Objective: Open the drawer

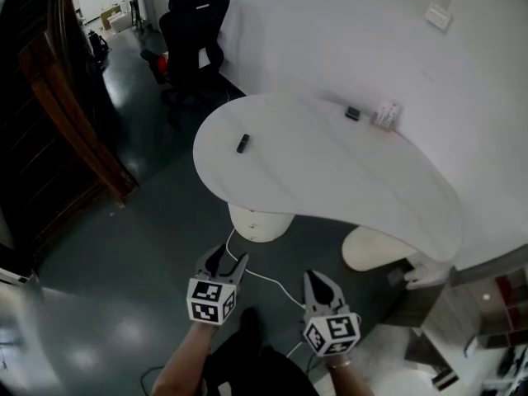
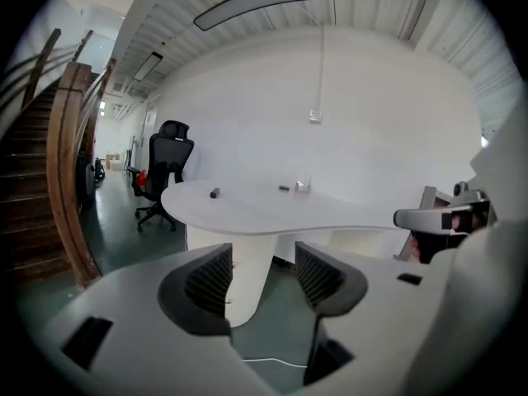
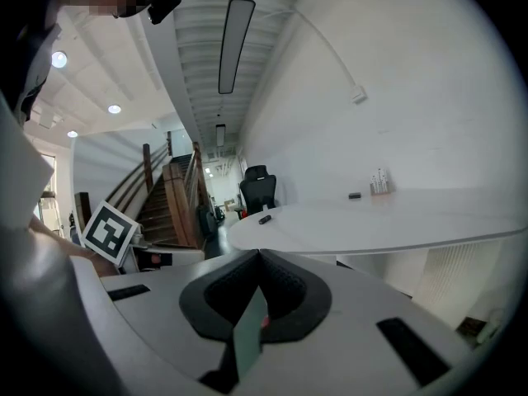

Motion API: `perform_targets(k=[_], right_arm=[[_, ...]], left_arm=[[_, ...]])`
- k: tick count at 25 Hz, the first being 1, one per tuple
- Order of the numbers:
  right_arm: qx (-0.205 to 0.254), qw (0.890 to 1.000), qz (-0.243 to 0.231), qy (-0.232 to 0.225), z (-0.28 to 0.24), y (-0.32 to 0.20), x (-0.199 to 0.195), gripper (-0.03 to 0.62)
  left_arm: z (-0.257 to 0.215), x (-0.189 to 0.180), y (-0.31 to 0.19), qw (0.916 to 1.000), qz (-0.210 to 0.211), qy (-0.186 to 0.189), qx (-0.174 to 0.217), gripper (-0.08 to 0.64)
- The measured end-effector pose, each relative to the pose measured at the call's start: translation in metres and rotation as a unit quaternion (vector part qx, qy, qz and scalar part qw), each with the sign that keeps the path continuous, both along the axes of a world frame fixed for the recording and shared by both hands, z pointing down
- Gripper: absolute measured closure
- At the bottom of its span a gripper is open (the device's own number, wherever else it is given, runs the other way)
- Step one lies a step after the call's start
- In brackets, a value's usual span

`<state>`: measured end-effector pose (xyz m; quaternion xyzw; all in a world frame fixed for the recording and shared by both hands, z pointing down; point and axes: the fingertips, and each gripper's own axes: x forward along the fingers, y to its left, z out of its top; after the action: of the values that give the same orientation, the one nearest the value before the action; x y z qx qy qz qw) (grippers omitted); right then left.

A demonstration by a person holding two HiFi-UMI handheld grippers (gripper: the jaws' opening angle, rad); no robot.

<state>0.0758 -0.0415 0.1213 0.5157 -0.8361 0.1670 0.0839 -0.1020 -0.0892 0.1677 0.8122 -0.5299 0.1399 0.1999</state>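
**A:** Drawer: where's it at?

**B:** Can't pick it out for sure. There's a low unit (image 1: pixel 493 302) w/ open compartments at the bottom-right edge of the head view, by the surface's right end. It's too cropped & blurry to tell if there's a drawer front.

**A:** Grippers?

**B:** Both sit low in the head view, over the dark floor (image 1: pixel 124 262). They're in front of the white curved surface (image 1: pixel 330 172) and clear of it. Left gripper (image 1: pixel 228 258): jaws apart, nothing betw. them. The left gripper view looks thru the gap at the surface's left pedestal (image 1: pixel 260 221). Right gripper (image 1: pixel 318 280): jaws together, tips meeting, nothing held.

**A:** What's on the surface?

**B:** Small dark item (image 1: pixel 242 143) near the left end. Another dark one (image 1: pixel 352 114) & a clear holder (image 1: pixel 386 115) sit side by side near the wall.

**A:** Anything else?

**B:** White cable (image 1: pixel 264 279) on the floor, running from the pedestal & passing betw. the two grippers. Black office chair (image 1: pixel 194 27) beyond the surface's left end. Wooden staircase (image 1: pixel 74 114) at far left.
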Motion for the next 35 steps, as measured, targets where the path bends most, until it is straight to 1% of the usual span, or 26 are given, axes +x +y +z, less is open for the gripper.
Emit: perform_targets(k=[6,10,15,22,28,35], right_arm=[[-0.023,1.000,-0.001,0.013,0.028,-0.030,-0.002,0.589],[-0.028,0.999,-0.008,0.021,0.060,-0.046,-0.001,0.589],[-0.034,0.999,-0.016,0.024,0.128,-0.058,0.004,0.589],[-0.046,0.998,-0.022,0.027,0.225,-0.061,0.015,0.589],[-0.029,0.998,-0.022,0.042,0.298,-0.066,0.020,0.589],[-0.016,0.999,-0.020,0.042,0.376,-0.075,0.031,0.589]], left_arm=[[0.042,-0.003,-0.038,0.9996,-0.001,0.000,-0.030,0.321],[0.081,-0.001,-0.056,0.9994,-0.005,0.002,-0.035,0.321],[0.148,0.000,-0.074,0.9994,-0.010,0.000,-0.033,0.321],[0.235,0.013,-0.092,0.9997,-0.004,-0.009,-0.024,0.321],[0.309,0.017,-0.105,0.9998,-0.002,-0.022,0.000,0.321],[0.402,0.028,-0.121,0.9996,0.000,-0.030,-0.002,0.321]])
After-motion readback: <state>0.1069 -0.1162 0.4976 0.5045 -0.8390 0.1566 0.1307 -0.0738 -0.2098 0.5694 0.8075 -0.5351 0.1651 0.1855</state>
